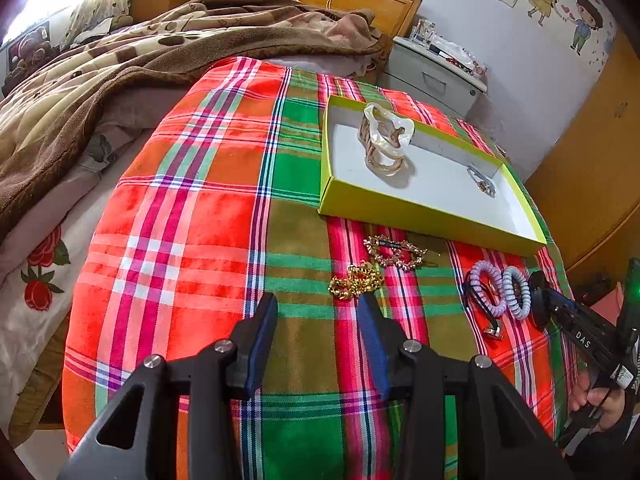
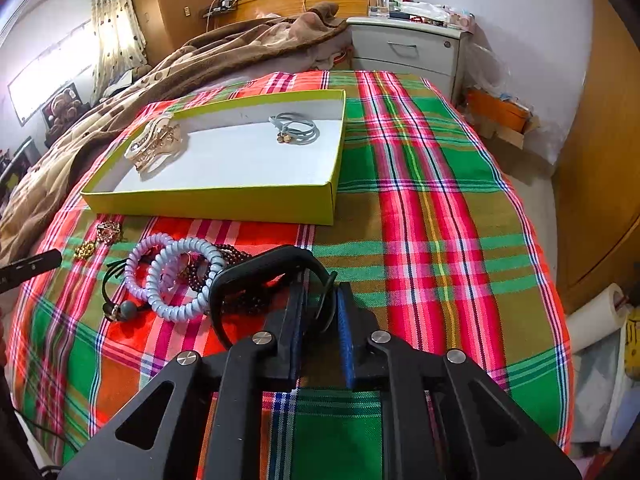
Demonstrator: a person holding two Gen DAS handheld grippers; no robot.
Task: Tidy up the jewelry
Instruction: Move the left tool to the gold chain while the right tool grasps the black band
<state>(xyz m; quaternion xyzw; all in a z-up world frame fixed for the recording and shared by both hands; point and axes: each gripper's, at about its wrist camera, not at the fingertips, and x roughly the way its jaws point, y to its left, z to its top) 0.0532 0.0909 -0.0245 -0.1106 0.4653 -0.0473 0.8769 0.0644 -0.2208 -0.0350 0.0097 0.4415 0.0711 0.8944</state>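
Observation:
A yellow-green box (image 1: 420, 216) (image 2: 224, 204) with a white floor lies on the plaid cloth. It holds a pearly hair claw (image 1: 386, 140) (image 2: 154, 144) and a grey hair tie (image 1: 482, 180) (image 2: 296, 128). In front of it lie a gold chain (image 1: 356, 280) (image 2: 85, 249), a rhinestone clip (image 1: 396, 254) (image 2: 109, 232), two lilac spiral hair ties (image 1: 500, 292) (image 2: 176, 276) and dark beads (image 2: 236, 256). My left gripper (image 1: 318, 308) is open, just short of the gold chain. My right gripper (image 2: 320, 304) (image 1: 560, 308) is shut on a black band (image 2: 256, 272), held just above the cloth.
The plaid cloth (image 1: 200, 240) (image 2: 440, 220) covers a bed corner and drops off at its edges. A brown blanket (image 1: 100, 80) lies to the left. A grey nightstand (image 1: 436, 76) (image 2: 408, 48) stands behind the box. A wooden wardrobe (image 2: 600, 160) is to the right.

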